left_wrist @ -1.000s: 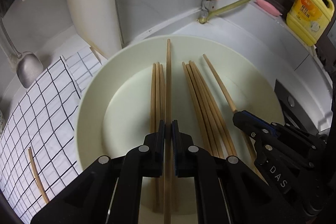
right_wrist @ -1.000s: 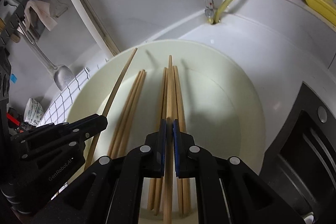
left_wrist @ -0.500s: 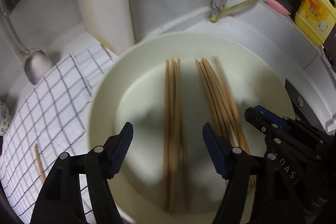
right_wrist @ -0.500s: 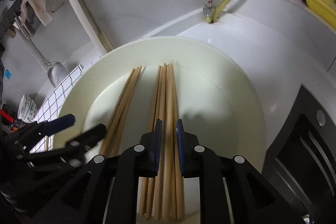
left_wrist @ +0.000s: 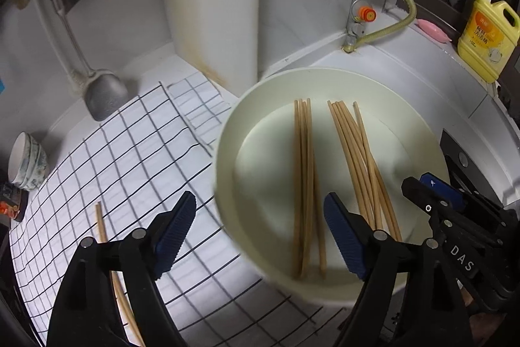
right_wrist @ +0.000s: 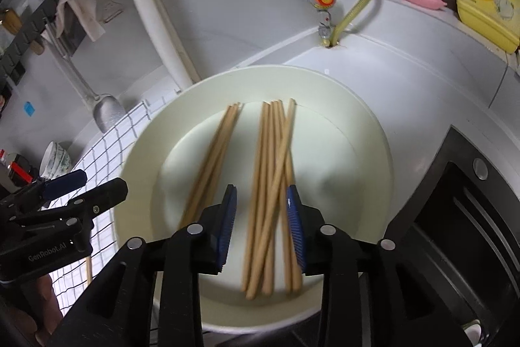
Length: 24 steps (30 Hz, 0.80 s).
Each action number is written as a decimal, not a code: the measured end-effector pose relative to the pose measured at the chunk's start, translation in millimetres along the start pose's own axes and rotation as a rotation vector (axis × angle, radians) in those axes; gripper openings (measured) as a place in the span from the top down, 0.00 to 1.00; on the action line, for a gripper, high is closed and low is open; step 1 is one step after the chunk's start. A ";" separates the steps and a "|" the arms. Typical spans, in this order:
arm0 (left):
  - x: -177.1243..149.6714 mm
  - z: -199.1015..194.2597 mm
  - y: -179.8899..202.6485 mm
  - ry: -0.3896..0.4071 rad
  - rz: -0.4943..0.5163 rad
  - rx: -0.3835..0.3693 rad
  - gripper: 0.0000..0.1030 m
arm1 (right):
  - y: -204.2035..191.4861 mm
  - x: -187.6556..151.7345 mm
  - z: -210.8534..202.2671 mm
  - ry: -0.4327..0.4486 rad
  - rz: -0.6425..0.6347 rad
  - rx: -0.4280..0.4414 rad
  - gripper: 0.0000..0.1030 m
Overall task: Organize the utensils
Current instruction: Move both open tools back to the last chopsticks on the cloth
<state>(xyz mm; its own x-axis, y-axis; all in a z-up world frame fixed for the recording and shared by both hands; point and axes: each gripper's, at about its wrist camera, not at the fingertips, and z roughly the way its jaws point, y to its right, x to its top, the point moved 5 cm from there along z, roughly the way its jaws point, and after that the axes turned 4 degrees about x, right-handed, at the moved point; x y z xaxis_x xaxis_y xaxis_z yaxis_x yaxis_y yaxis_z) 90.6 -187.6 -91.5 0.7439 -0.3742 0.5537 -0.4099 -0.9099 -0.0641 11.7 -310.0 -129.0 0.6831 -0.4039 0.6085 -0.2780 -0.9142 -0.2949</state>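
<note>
A cream plate [left_wrist: 432, 139] [right_wrist: 364, 152] holds two bunches of wooden chopsticks. The left bunch [left_wrist: 304, 184] [right_wrist: 211, 165] lies straight; the right bunch [left_wrist: 364, 165] [right_wrist: 273, 184] fans out slightly. My left gripper [left_wrist: 260, 230] hangs above the plate's left rim, jaws wide and still opening, with nothing pressed between them. My right gripper [right_wrist: 261, 226] is over the right bunch, jaws opening, chopsticks lying below the gap but not pinched. One loose chopstick [left_wrist: 112, 275] lies on the checked cloth [left_wrist: 123, 158].
A metal ladle [left_wrist: 100, 93] leans on the wall at left, stacked bowls [left_wrist: 27, 161] beside it. A gas valve and hose [left_wrist: 367, 15], pink soap [left_wrist: 432, 30] and yellow detergent bottle [left_wrist: 487, 34] stand behind. A black stove edge [right_wrist: 471, 217] lies at right.
Both grippers were shut on single chopsticks; both have let go and opened, the chopsticks now lie in the plate. Both hands have drawn back and up, the left one shifting leftward.
</note>
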 end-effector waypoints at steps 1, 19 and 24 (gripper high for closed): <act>-0.9 -3.2 -2.5 0.002 -0.002 0.001 0.23 | -4.5 -0.9 -3.8 0.003 -0.006 0.001 0.66; -42.0 -67.0 -107.1 0.067 -0.130 0.081 0.13 | -109.7 -10.1 -37.4 0.042 -0.171 0.041 0.47; -63.9 -70.6 -140.9 0.052 -0.173 0.109 0.13 | -141.8 -18.2 -33.1 0.023 -0.208 0.058 0.46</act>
<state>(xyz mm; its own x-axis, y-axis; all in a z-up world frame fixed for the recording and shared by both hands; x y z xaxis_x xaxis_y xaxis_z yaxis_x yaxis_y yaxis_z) 63.6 -22.8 -59.2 0.7689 -0.2035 0.6061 -0.2169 -0.9748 -0.0521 16.3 -174.1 -73.9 0.7062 -0.2075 0.6769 -0.0927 -0.9750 -0.2022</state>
